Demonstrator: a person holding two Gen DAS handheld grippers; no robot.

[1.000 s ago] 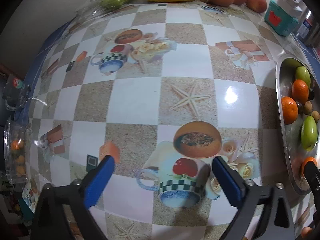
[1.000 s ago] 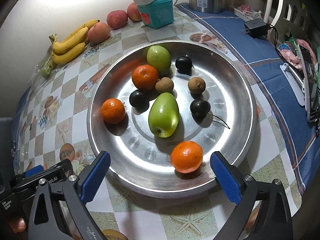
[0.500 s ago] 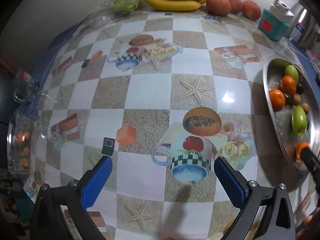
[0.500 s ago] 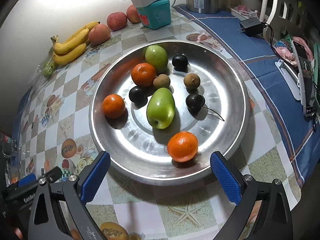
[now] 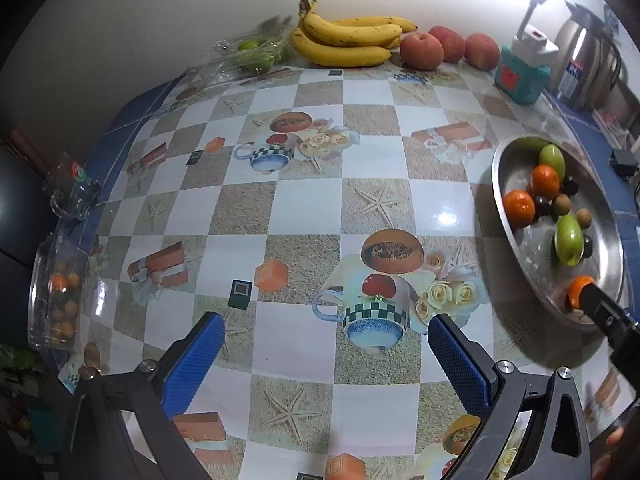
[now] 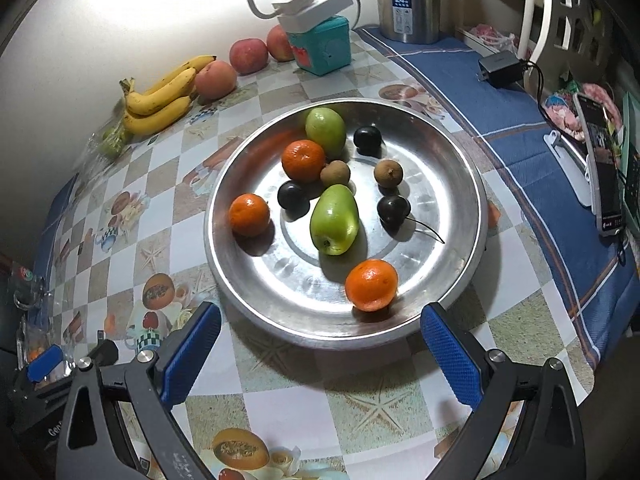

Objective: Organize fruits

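The metal tray (image 6: 460, 168) sits on the checked tablecloth (image 6: 280, 372), and every place below is told from it. Near its middle lies a green mango (image 6: 334, 220), long axis running from the tray's far rim toward its near rim, tilted slightly, with the narrow end away and the blossom end toward the right-wrist camera. A second green mango (image 6: 326, 128) lies at the far rim. Three oranges are spread about: one (image 6: 371, 285) at the near rim, one (image 6: 249, 215) at the left side, one (image 6: 303, 161) beyond the middle. Three dark plums (image 6: 394, 208) and two brown longans (image 6: 388, 173) lie among them; one plum's thin stem trails toward the right rim.

Beyond the tray against the wall are bananas (image 6: 160, 96), peaches (image 6: 216, 79), a teal box (image 6: 322, 48) and a steel kettle (image 6: 412, 0). Far left of the tray, at the table's edge, stands a clear container (image 5: 56, 292) with small orange fruit inside.

Compared with a second ago, the tray looks smaller and farther off in both views, with more cloth showing in front of it: both grippers have drawn back and up.

The right gripper (image 6: 320, 336) hangs over the cloth just before the tray's near rim, its blue pads spread wide and holding nothing. The left gripper (image 5: 326, 350) is held over the cloth well left of the tray, likewise spread and empty.
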